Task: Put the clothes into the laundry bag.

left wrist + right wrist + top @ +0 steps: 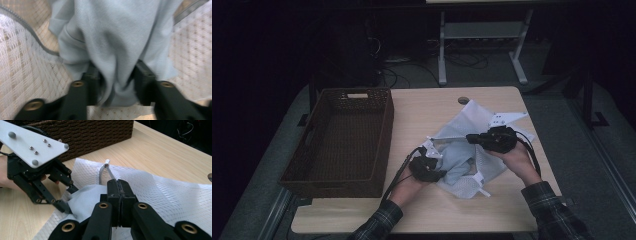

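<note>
We log 1 desk (432, 210), light wood. On its left side: 1 dark wicker basket (339, 137). Right of centre: 1 white mesh bag (472, 117) lying flat, zip pull (107, 162) standing up, w/ 1 pale blue cloth (110, 37) partly inside. 2 hand-held grippers: left hand-held gripper (428, 167) at the bag's near-left edge, clamped on a fold of the cloth; right hand-held gripper (121, 187) pressed together on the bag's mesh edge.
</note>
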`<state>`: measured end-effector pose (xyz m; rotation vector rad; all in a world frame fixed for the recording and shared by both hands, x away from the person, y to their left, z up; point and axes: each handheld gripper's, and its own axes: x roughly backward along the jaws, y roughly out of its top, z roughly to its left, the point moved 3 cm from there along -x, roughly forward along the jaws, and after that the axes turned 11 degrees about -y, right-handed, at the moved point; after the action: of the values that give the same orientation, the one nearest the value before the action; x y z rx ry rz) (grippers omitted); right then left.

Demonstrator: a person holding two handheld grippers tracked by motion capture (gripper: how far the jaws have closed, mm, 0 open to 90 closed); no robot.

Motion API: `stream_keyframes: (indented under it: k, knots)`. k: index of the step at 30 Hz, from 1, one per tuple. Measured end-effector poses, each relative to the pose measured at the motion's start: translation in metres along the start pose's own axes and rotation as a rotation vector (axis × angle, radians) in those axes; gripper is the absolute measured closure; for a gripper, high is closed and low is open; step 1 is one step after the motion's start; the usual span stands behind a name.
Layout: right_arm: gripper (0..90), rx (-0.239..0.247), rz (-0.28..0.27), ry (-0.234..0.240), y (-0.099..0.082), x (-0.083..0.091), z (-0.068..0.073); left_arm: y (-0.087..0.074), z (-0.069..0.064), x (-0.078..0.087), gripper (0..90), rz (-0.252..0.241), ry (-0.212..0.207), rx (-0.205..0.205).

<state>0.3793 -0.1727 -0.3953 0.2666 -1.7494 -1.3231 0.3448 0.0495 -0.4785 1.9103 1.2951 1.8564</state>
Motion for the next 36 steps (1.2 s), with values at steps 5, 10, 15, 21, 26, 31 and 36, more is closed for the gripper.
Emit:
stream_keyframes:
  k: [5, 10, 15, 21, 26, 31, 36]
  knots:
    - [88.7, -0.004, 0.0, 0.003, 0.0, -0.001, -0.001, 0.001, -0.002, 0.003, 79.8, -0.008, -0.014, -0.004]
    - [86.9, 0.0, 0.017, 0.003, -0.002, -0.005, 0.002, 0.004, -0.005, 0.006, 82.1, -0.036, -0.041, -0.002]
    - [75.3, -0.035, 0.025, -0.003, -0.009, -0.002, 0.001, 0.004, -0.006, 0.006, 82.3, -0.036, -0.049, 0.0]
    - [67.3, -0.078, 0.042, -0.01, -0.026, 0.011, 0.003, 0.004, -0.006, 0.005, 82.7, -0.038, -0.053, 0.007]
    - [63.0, -0.072, 0.088, -0.015, -0.045, 0.02, 0.016, 0.004, -0.006, 0.004, 82.7, -0.036, -0.056, 0.012]
    - [55.5, -0.076, 0.139, -0.019, -0.063, 0.021, 0.029, 0.003, -0.007, 0.002, 82.9, -0.034, -0.063, 0.017]
    - [60.9, -0.056, 0.201, -0.071, -0.074, 0.013, 0.036, 0.003, -0.008, 0.0, 83.0, -0.033, -0.067, 0.015]
